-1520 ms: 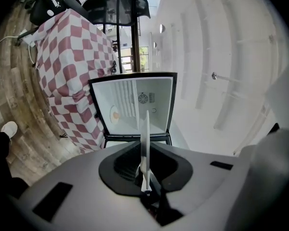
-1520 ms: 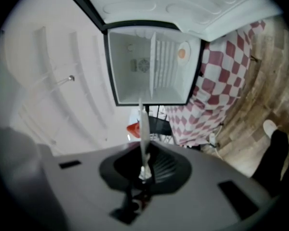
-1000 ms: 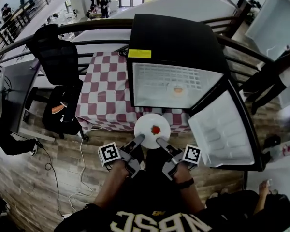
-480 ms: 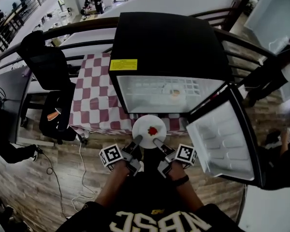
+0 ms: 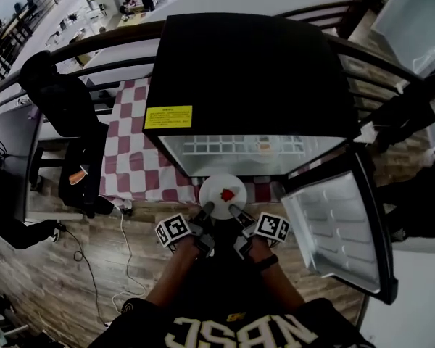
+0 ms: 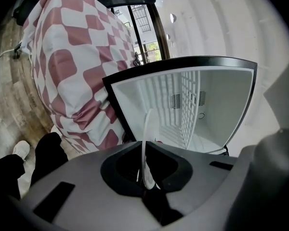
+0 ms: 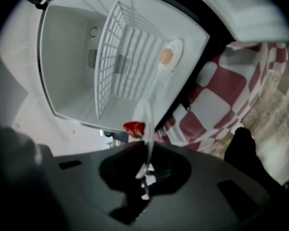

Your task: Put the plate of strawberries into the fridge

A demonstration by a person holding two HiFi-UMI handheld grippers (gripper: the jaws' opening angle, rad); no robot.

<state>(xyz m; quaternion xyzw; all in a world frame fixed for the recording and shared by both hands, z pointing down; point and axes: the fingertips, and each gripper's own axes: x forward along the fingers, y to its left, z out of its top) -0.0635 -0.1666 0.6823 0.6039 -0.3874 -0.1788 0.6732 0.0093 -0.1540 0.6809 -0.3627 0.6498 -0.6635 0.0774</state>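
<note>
white plate (image 5: 222, 185), one strawberry (image 5: 228, 193) on it, carried level. left gripper (image 5: 207, 209) clamped on its near-left rim, right gripper (image 5: 233, 209) clamped on its near-right rim. location: just outside the open fridge (image 5: 254, 71), in front of the opening. wire shelf (image 5: 225, 148) lies straight ahead, away from both grippers, which are equally near. door (image 5: 333, 227) stands open at right, likely off the path.

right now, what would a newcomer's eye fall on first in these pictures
The white plate with a red strawberry stands out first, pinched at its near rim by the left hand-held gripper and the right hand-held gripper, just in front of the open black fridge. Left of the fridge hangs a red-and-white checked tablecloth.
</note>
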